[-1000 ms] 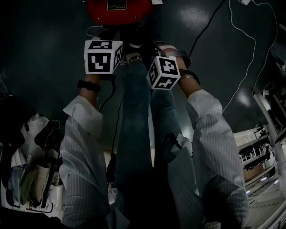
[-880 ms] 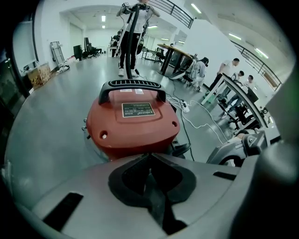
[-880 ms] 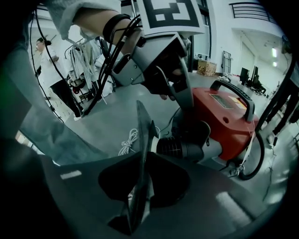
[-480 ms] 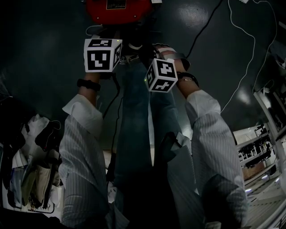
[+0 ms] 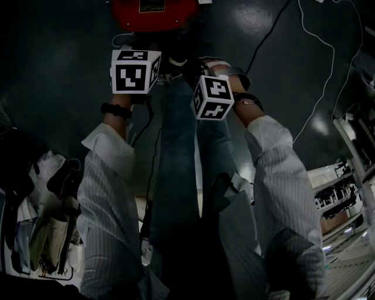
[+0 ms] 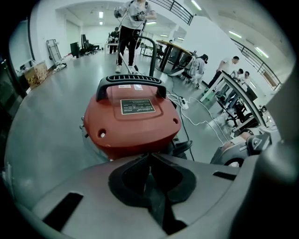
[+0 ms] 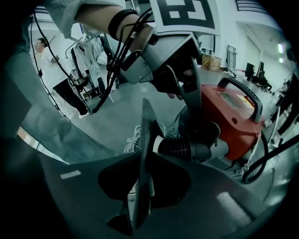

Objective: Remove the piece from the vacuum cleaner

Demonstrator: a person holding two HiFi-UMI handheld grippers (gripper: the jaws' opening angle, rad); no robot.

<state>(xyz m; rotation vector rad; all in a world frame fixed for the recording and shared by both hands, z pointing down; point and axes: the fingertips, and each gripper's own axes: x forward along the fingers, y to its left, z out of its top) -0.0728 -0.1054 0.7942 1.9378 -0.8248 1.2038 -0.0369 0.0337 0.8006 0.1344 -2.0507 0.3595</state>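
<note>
The red vacuum cleaner (image 5: 155, 10) (image 6: 131, 121) (image 7: 233, 116) stands on the grey floor, its black handle (image 6: 131, 84) on top. A black ribbed hose piece with a white ring (image 7: 187, 148) sticks out of its front socket. My left gripper (image 6: 150, 156) (image 5: 135, 71) hangs just above that socket, its fingers (image 7: 191, 100) pointing down, jaws shut with nothing seen between them. My right gripper (image 7: 145, 126) (image 5: 212, 96) is beside the ringed end of the hose piece. Its jaws stand pressed together, and the hose piece lies just to the right of their tips.
A white cable (image 5: 319, 41) and a black cable (image 5: 266, 41) trail across the floor on the right, and a white coil (image 7: 134, 137) lies near the hose. Shelving (image 5: 345, 199) stands at the right, clothing (image 5: 47, 222) at the lower left. A person (image 6: 133, 23) stands behind the vacuum.
The right gripper has shifted slightly left and turned a little. The left gripper and the vacuum cleaner have stayed where they were.
</note>
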